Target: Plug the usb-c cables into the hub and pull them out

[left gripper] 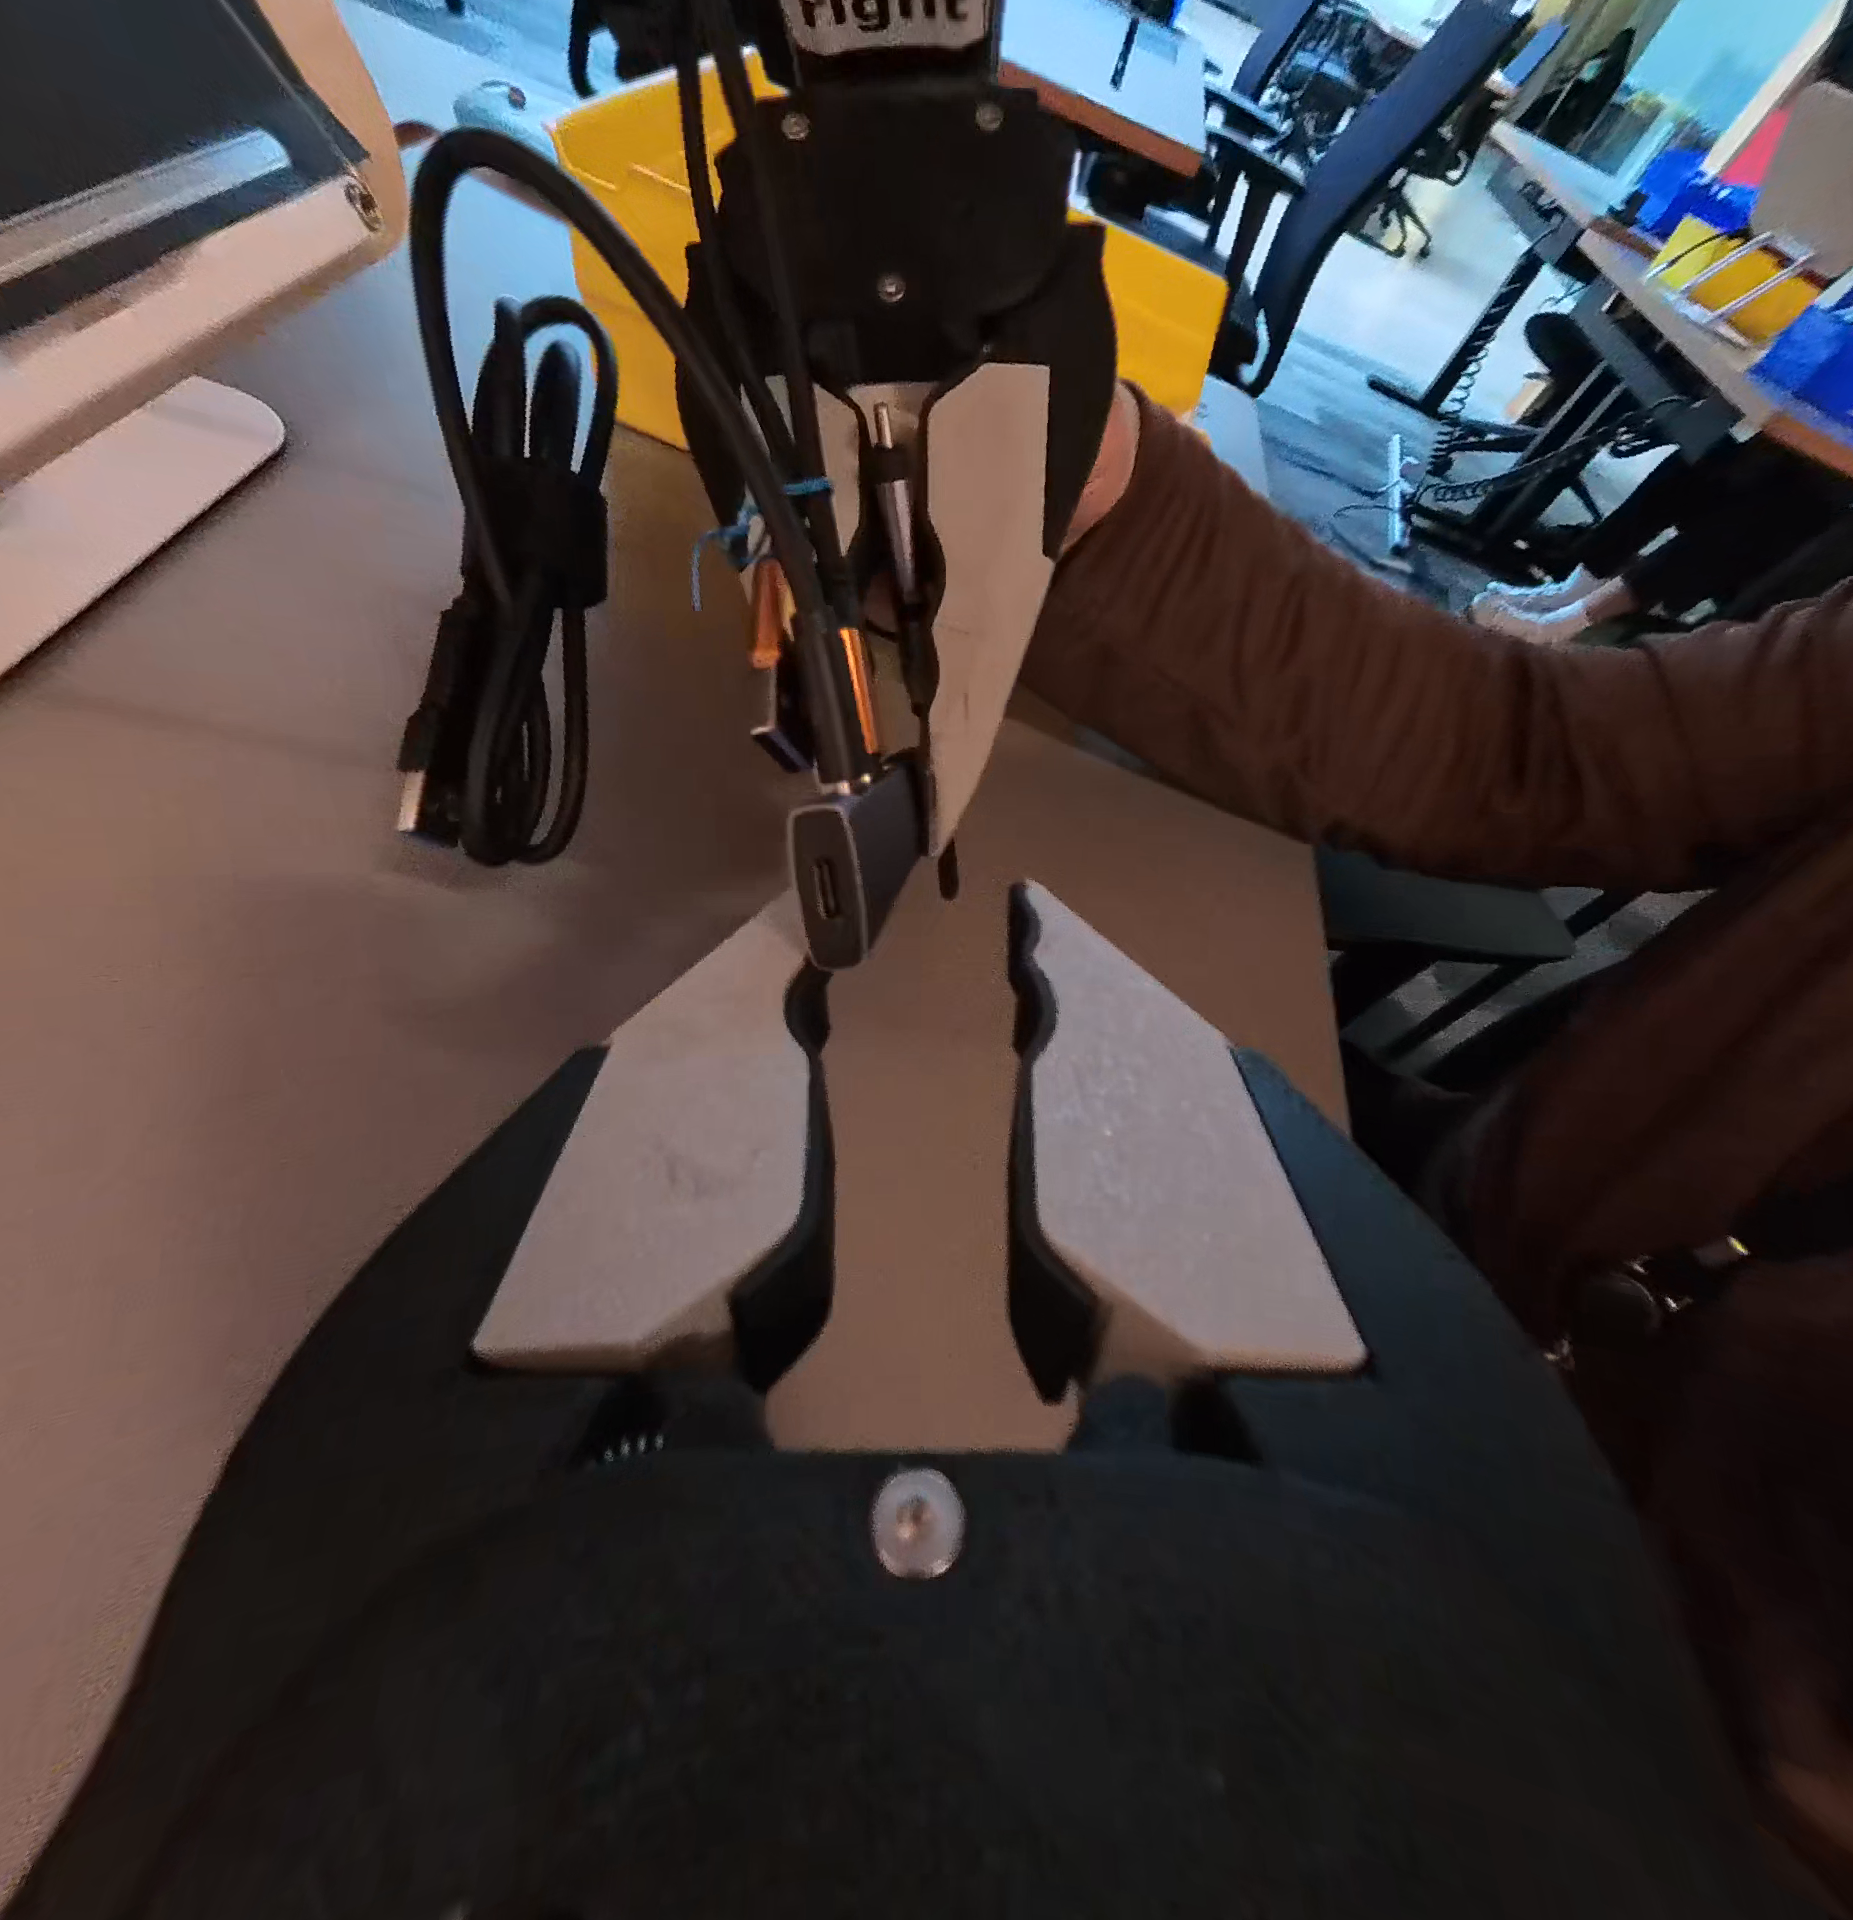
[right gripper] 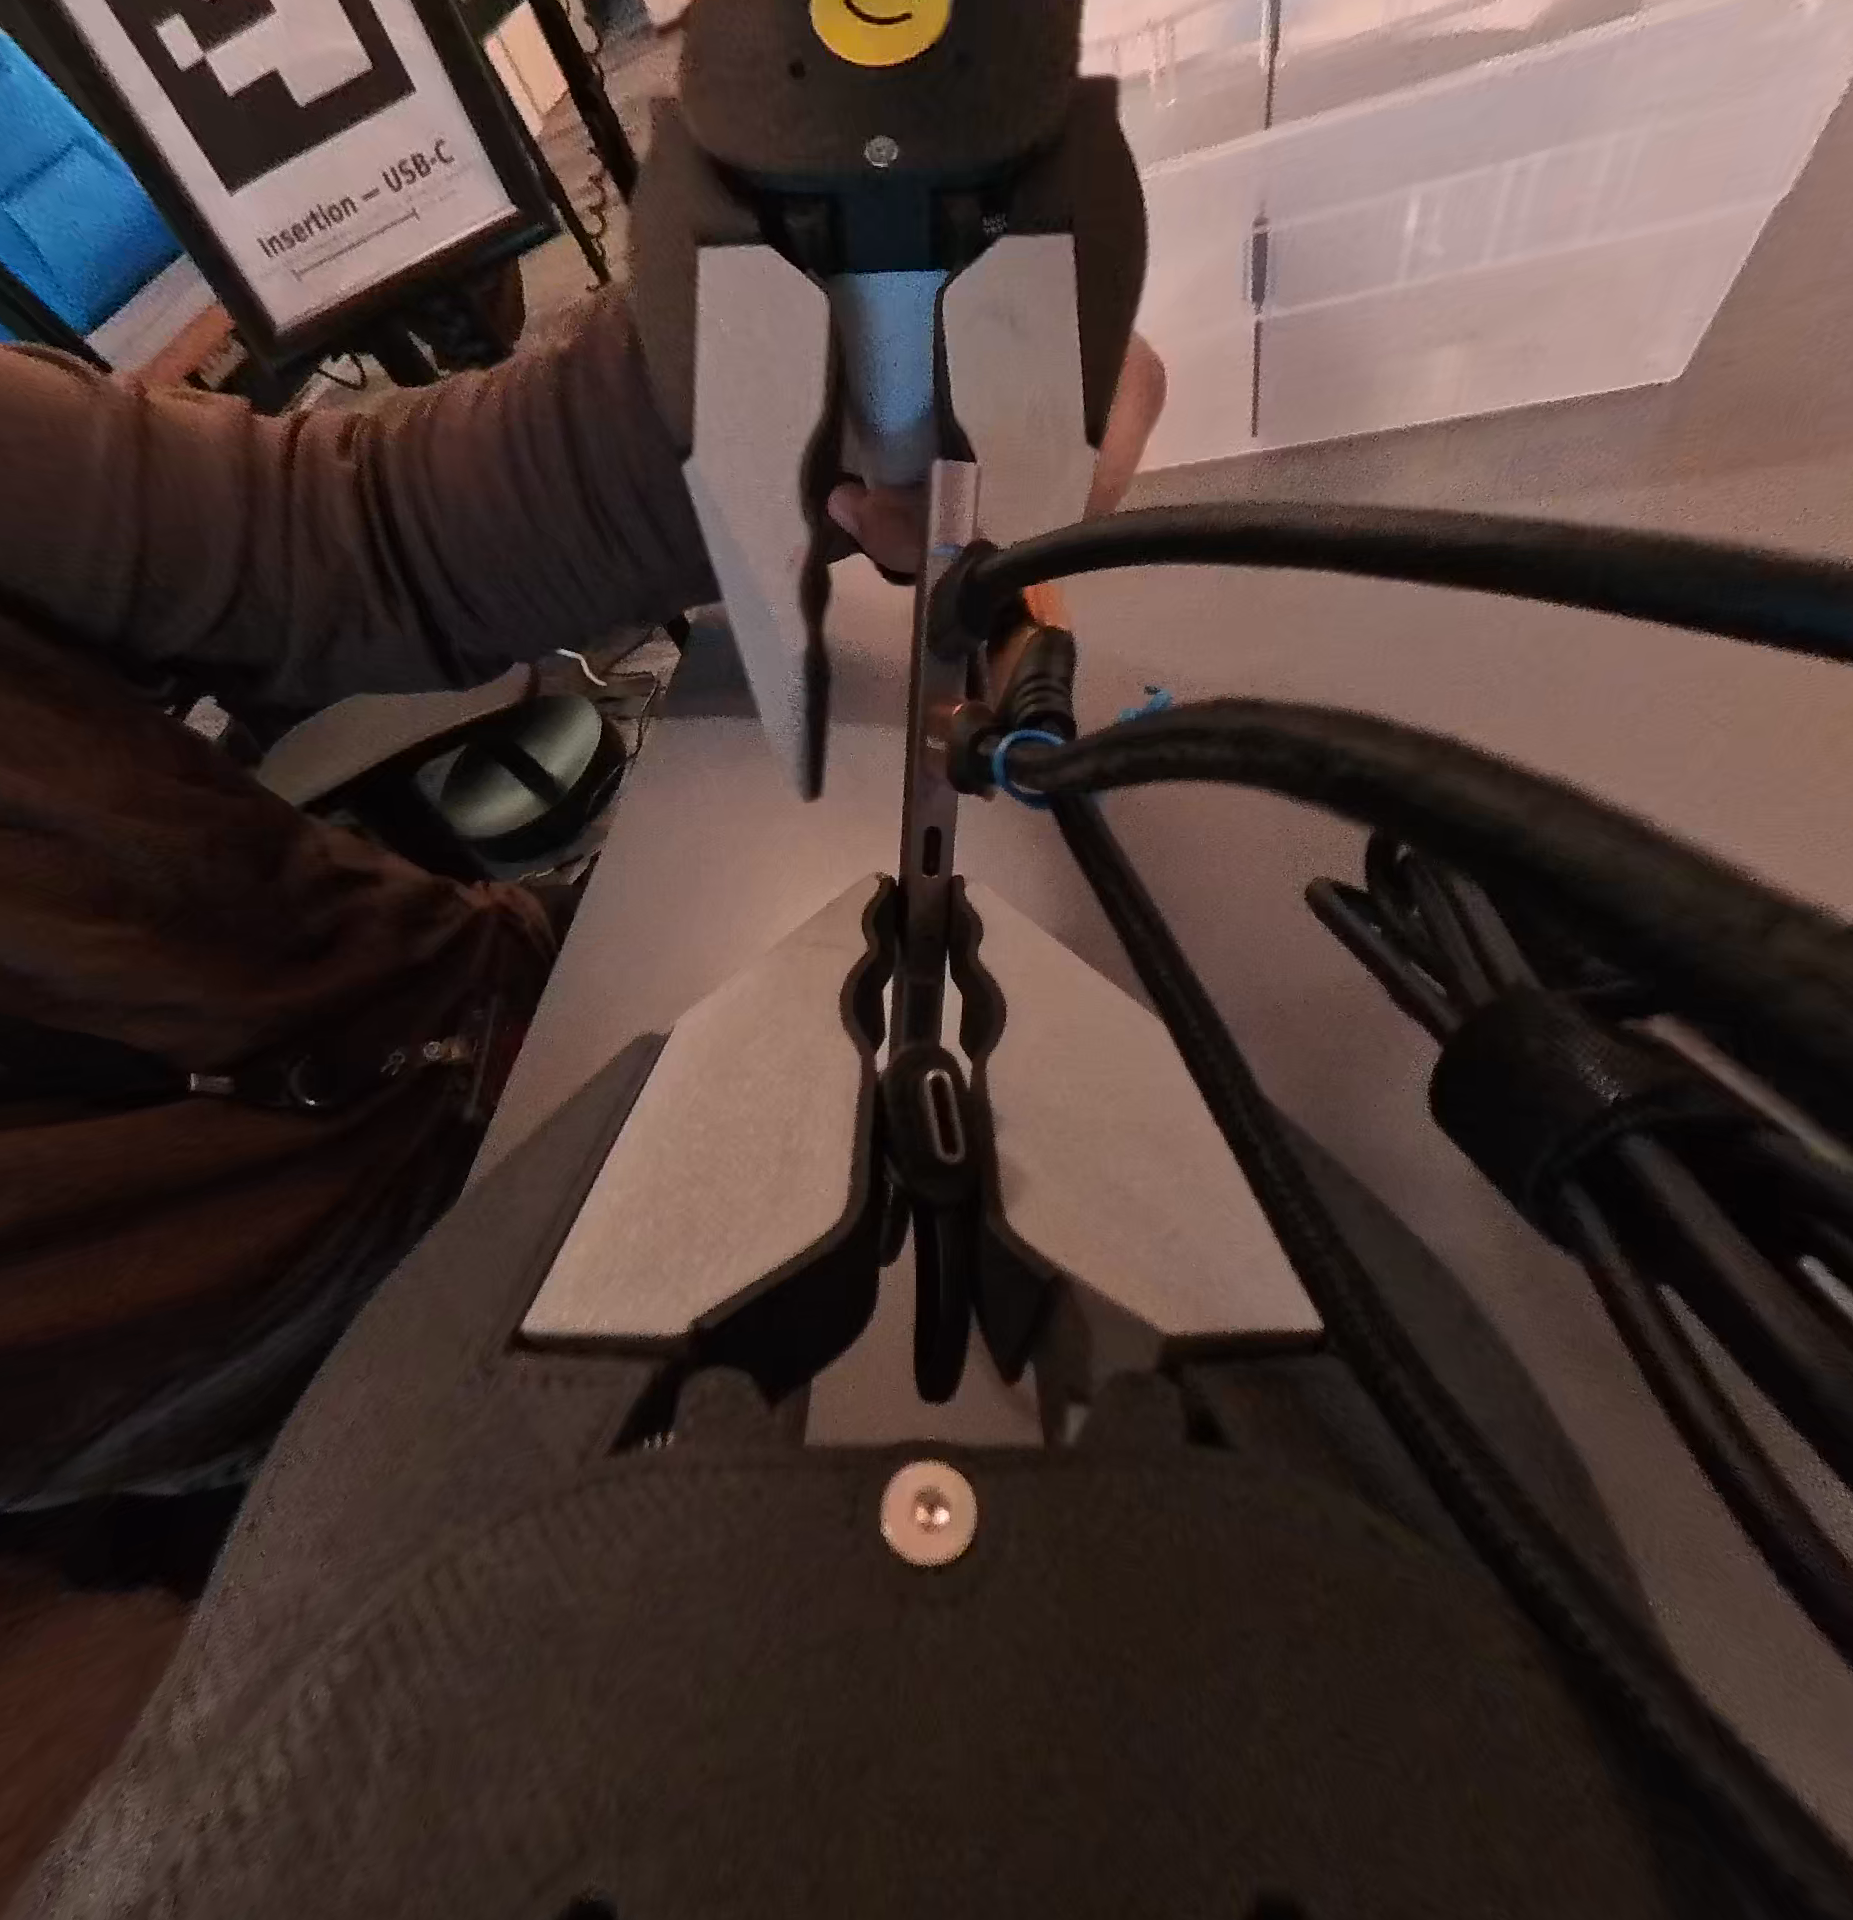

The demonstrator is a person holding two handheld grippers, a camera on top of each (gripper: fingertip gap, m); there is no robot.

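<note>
- The right gripper is closed on the near end of the hub, a thin grey slab seen edge-on, running from the fingertips up toward 12 o'clock. A spare plug with an oval metal mouth sits pinched deeper between the same fingers, its cord trailing back toward 6 o'clock.
- The left gripper is moderately open and holds nothing. In its own view the free end of the hub sits just at its left fingertip, at about 11 o'clock of the gap; whether they touch I cannot tell.
- Two black cables leave the hub's side toward 3 o'clock and look plugged in; one carries a blue tie. A bundled cable lies on the table at 10 o'clock in the left view.
- Risks, as I judge them:
  - The hub is held by one short end only, so a sideways pull on a plug could twist it out of the fingers.
  - The left gripper may close on the hub body or both cords rather than one plug, since they crowd together.
  - Pulling on a cord instead of the plug shell could strain it at the neck.
  - The spare plug may slip out if the right grip loosens.
</note>
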